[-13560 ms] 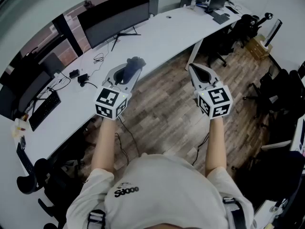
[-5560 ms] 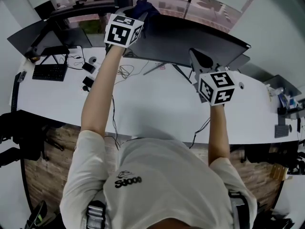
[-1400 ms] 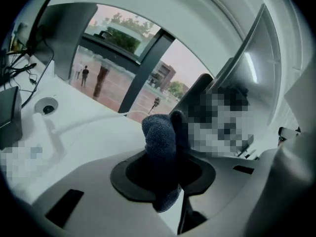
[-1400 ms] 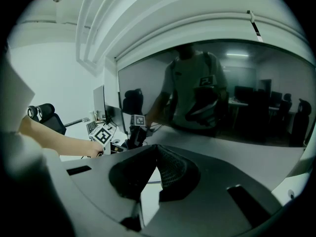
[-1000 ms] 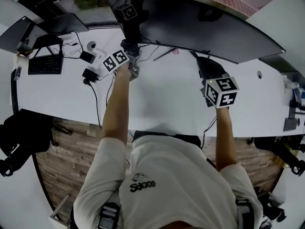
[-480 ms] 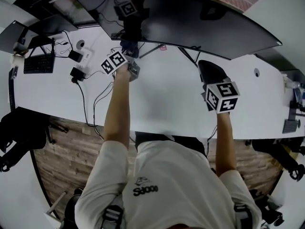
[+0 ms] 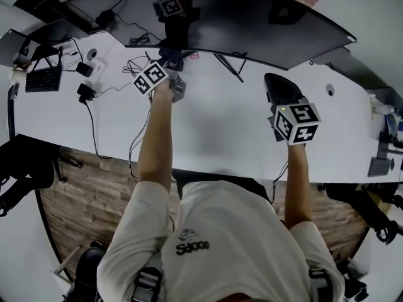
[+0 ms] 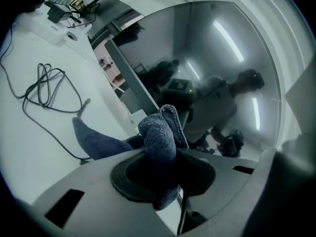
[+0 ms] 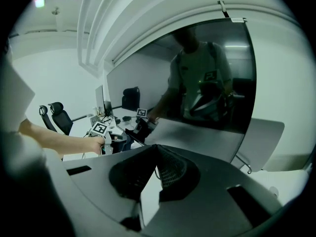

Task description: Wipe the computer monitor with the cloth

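Left gripper (image 8: 164, 158) fingers pinching the blue cloth (image 8: 158, 131) near the monitor (image 7: 252, 24) lower edge, upper centre, right gripper (image 9: 156, 148) fingers pressing together, empty, hovering over the white bench (image 7: 208, 128)

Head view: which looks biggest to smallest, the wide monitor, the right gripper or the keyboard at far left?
1. Monitor
2. Right gripper, though it is nearer the camera, so its true size is unsure
3. Keyboard

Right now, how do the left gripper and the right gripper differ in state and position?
The left gripper is shut on the blue cloth; the right gripper is shut on nothing. The left gripper is near the monitor's lower edge; the right gripper hovers farther back over the desk. Both point toward the monitor.
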A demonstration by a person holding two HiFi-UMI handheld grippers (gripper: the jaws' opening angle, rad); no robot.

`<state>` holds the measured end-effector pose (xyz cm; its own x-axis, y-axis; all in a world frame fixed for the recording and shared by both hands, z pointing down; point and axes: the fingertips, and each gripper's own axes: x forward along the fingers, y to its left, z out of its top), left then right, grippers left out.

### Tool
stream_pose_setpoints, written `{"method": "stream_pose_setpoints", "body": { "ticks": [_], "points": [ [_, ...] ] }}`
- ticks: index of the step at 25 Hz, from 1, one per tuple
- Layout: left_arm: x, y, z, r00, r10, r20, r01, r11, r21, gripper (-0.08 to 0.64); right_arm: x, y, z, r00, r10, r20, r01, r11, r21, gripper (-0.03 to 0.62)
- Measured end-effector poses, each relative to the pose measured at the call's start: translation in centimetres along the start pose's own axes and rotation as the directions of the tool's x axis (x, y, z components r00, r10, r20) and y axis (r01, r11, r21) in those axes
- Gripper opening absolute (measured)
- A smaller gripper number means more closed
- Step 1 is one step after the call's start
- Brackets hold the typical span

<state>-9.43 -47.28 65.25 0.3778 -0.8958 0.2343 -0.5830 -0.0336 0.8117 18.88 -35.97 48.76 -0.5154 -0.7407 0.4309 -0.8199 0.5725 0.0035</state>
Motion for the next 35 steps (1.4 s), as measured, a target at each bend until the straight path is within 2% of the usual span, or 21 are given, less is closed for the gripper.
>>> {"method": "stream_pose_setpoints", "body": {
  "ticks": [7, 11, 16, 18, 27, 32, 35],
  "points": [
    [2.1, -3.9, -5.1, 1.000, -0.016, -0.026, 0.017, 1.000, 0.011, 0.106, -2.2, -4.0, -1.7, 1.000, 0.012, 0.017, -0.012, 1.000, 0.017, 0.006],
    [3.4, -6.4, -8.7, 0.996, -0.050, -0.077, 0.052, 0.998, 0.019, 0.106, -3.7, -6.4, -2.8, 1.000, -0.012, 0.021, 0.012, 0.999, 0.041, 0.006],
    [5.0, -9.7, -12.8, 0.987, -0.057, -0.148, 0.072, 0.993, 0.095, 0.106, -5.3, -9.0, -3.9, 0.999, -0.047, 0.026, 0.045, 0.997, 0.069, 0.006],
    [5.7, -11.1, -14.5, 0.982, -0.079, -0.171, 0.098, 0.990, 0.100, 0.106, -5.9, -10.1, -4.4, 0.998, -0.060, 0.028, 0.057, 0.995, 0.087, 0.006],
    [8.4, -16.8, -22.0, 0.949, -0.167, -0.269, 0.208, 0.969, 0.135, 0.106, -9.0, -13.2, -6.9, 0.994, -0.105, 0.029, 0.100, 0.985, 0.143, 0.006],
    [10.1, -20.0, -26.6, 0.911, -0.157, -0.382, 0.261, 0.936, 0.236, 0.106, -11.0, -15.8, -8.2, 0.988, -0.153, 0.022, 0.147, 0.972, 0.182, 0.006],
    [11.1, -21.9, -28.9, 0.898, -0.160, -0.409, 0.280, 0.926, 0.253, 0.106, -12.4, -17.2, -8.9, 0.982, -0.188, 0.015, 0.182, 0.965, 0.191, 0.006]
  ]
}}
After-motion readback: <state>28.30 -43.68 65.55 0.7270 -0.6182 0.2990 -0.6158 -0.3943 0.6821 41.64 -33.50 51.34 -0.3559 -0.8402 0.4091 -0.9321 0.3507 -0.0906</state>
